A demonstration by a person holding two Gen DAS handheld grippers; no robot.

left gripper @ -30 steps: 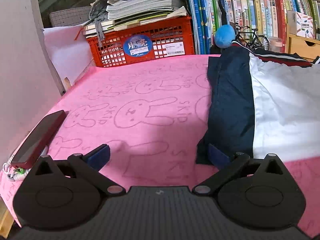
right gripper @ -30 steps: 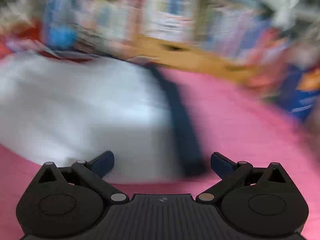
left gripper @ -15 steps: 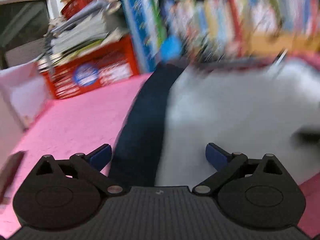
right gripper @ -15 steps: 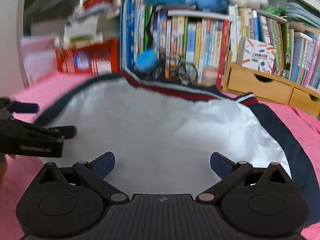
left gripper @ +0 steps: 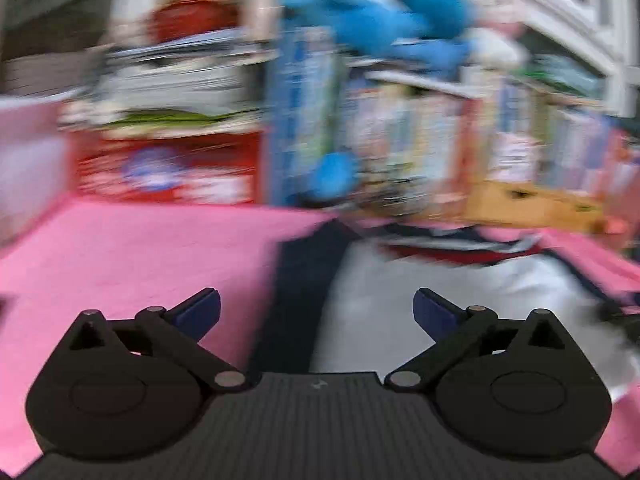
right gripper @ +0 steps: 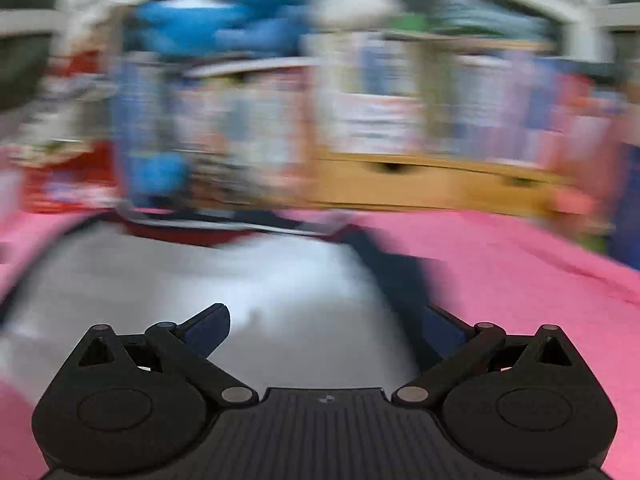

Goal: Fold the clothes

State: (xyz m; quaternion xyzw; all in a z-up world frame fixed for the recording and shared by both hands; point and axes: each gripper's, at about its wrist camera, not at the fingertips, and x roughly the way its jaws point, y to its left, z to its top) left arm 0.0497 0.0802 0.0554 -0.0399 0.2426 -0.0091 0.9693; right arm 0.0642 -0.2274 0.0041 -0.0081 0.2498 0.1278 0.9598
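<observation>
Both claws, left (left gripper: 316,312) and right (right gripper: 326,326), gape wide, empty, above the garment (right gripper: 256,280).

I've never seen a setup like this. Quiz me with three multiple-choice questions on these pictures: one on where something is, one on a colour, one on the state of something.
1. In the left wrist view, where does the garment lie relative to the left gripper?
A. Ahead and to the right
B. Far to the left
C. Behind the red crate

2. What colour is the cloth covering the table?
A. Green
B. Pink
C. Grey

3. What state are the two grippers in?
A. Both shut on fabric
B. One open, one shut
C. Both open and empty

Answers:
1. A: its navy edge and white panel fill the space ahead and to the right of the fingers.
2. B: pink shows on both sides of the garment in both views.
3. C: the left gripper's and right gripper's fingers stand wide apart with nothing between them.
</observation>
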